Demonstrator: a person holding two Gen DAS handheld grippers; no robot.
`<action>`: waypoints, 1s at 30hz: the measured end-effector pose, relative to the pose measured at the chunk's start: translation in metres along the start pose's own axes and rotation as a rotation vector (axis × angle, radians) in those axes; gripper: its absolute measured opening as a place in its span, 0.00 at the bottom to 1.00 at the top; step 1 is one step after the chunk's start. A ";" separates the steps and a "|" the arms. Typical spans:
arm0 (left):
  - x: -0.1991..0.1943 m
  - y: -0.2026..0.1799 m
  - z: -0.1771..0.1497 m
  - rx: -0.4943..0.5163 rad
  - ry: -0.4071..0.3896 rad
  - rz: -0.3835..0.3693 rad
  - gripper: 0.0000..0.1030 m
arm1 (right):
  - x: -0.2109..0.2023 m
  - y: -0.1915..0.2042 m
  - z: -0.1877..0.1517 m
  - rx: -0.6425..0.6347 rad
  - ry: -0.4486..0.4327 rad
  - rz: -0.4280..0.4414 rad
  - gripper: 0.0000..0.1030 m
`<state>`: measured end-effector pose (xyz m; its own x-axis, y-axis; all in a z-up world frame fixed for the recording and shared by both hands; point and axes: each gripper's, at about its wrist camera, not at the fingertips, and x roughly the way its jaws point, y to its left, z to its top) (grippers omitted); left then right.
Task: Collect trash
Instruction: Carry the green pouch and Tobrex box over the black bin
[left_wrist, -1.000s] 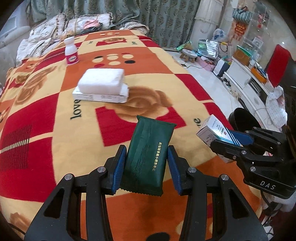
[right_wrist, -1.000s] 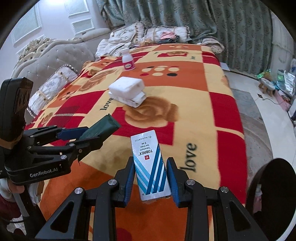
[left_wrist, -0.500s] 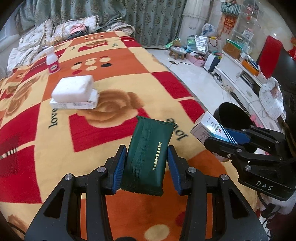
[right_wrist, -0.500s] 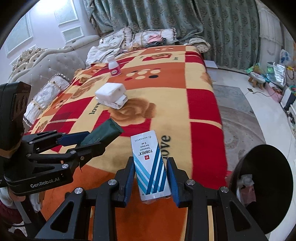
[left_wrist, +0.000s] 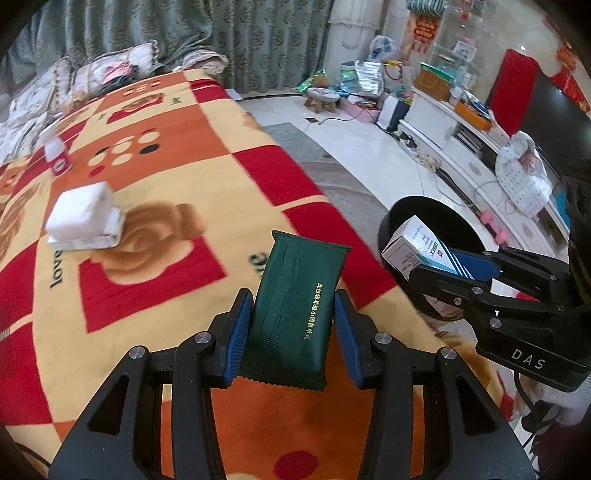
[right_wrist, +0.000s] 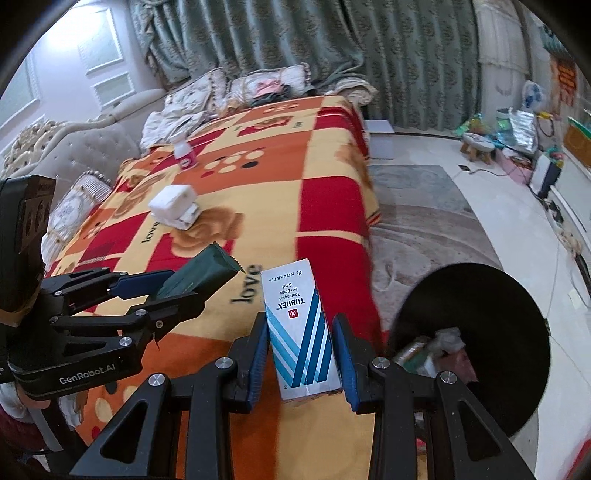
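My left wrist camera sits low behind left gripper (left_wrist: 293, 325), looking along its fingers across foot corner of bed (left_wrist: 155, 206) toward curtain and right-side floor. My right wrist camera sits just as close behind right gripper (right_wrist: 301, 349), facing up bed's right edge toward headboard end, black bin (right_wrist: 476, 332) near at lower right. Each view catches other gripper from side. Both share blanket, white pack (left_wrist: 83, 214), small bottle (right_wrist: 184, 153), bin (left_wrist: 432, 218).

Even indoor daylight, brightest upper left w/ window (right_wrist: 107, 55) glare. Strong fisheye bend, dark vignette corners. Motion blur on blanket (left_wrist: 155, 206); near objects sharp. Floor (left_wrist: 369, 155) sheen.
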<state>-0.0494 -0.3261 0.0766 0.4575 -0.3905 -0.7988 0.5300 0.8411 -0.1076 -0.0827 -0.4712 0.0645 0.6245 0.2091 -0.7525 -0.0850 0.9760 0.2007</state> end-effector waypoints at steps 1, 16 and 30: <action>0.001 -0.004 0.001 0.006 0.001 -0.003 0.41 | -0.002 -0.006 -0.001 0.009 -0.001 -0.008 0.32; 0.029 -0.045 0.017 0.072 0.031 -0.057 0.41 | -0.018 -0.060 -0.015 0.099 0.000 -0.072 0.32; 0.051 -0.072 0.029 0.083 0.059 -0.143 0.41 | -0.021 -0.093 -0.025 0.159 0.011 -0.120 0.32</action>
<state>-0.0431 -0.4172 0.0609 0.3318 -0.4791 -0.8126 0.6446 0.7441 -0.1755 -0.1072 -0.5648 0.0465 0.6145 0.0938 -0.7833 0.1133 0.9721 0.2053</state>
